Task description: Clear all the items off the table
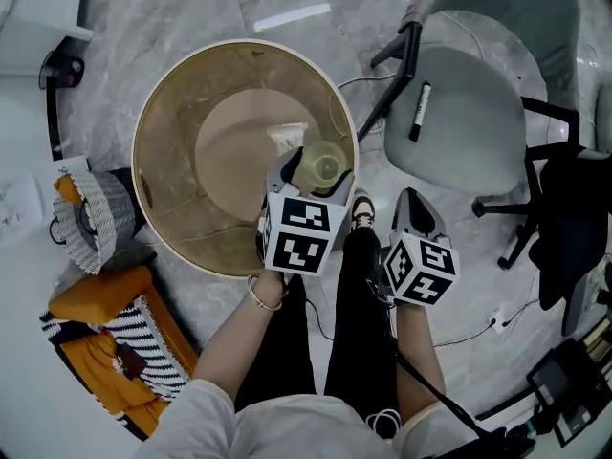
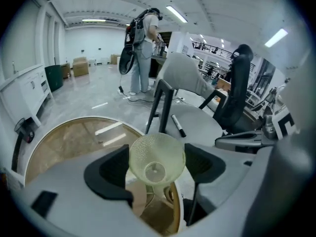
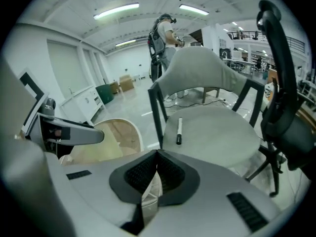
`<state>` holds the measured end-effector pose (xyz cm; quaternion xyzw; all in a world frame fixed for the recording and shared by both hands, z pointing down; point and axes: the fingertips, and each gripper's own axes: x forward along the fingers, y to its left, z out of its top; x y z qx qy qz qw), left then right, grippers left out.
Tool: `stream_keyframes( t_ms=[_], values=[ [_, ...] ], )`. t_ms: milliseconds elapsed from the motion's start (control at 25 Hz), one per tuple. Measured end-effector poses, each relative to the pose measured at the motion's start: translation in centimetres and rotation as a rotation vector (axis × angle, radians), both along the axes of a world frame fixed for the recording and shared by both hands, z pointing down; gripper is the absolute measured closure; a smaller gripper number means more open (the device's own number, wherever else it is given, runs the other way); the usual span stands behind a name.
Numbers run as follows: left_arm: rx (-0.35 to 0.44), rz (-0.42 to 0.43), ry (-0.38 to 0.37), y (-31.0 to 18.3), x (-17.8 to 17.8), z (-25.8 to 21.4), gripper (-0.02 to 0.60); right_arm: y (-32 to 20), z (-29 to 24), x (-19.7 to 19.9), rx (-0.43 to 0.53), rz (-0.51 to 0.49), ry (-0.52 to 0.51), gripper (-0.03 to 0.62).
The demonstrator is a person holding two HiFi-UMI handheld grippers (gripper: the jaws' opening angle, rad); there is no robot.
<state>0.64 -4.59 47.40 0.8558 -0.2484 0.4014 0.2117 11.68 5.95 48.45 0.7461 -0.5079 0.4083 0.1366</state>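
Observation:
My left gripper (image 1: 317, 170) is shut on a clear, pale green textured glass (image 1: 323, 167), held over the near right part of a large round tan bin (image 1: 172, 113) with a white rim. In the left gripper view the glass (image 2: 157, 158) sits mouth-up between the two dark pads of the left gripper (image 2: 157, 169), above the bin's rim (image 2: 29, 152). To its right, my right gripper (image 1: 417, 210) hangs over the floor beside a grey chair. Its jaws meet with nothing between them in the right gripper view (image 3: 157, 174).
A black-and-white marker (image 1: 419, 111) lies on the grey chair seat (image 1: 469, 132), also the marker (image 3: 178, 131). A black office chair (image 1: 574, 208) stands at right. A striped bag (image 1: 91, 220) and orange striped cloth (image 1: 115, 347) lie left of the bin. A person (image 2: 140, 43) stands far off.

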Motion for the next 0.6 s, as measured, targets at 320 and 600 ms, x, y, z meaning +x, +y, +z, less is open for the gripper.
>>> stream_keyframes(
  t_ms=[320,600],
  values=[
    [-0.002,0.223,0.005,4.7,11.5,0.5,0.224,6.4,0.8,8.4,-0.006,0.201,0.0,0.571],
    [0.002,0.372,-0.02,7.9,20.8,2.5,0.224,9.2,3.1,14.8,-0.006,0.292,-0.029,0.571]
  ],
)
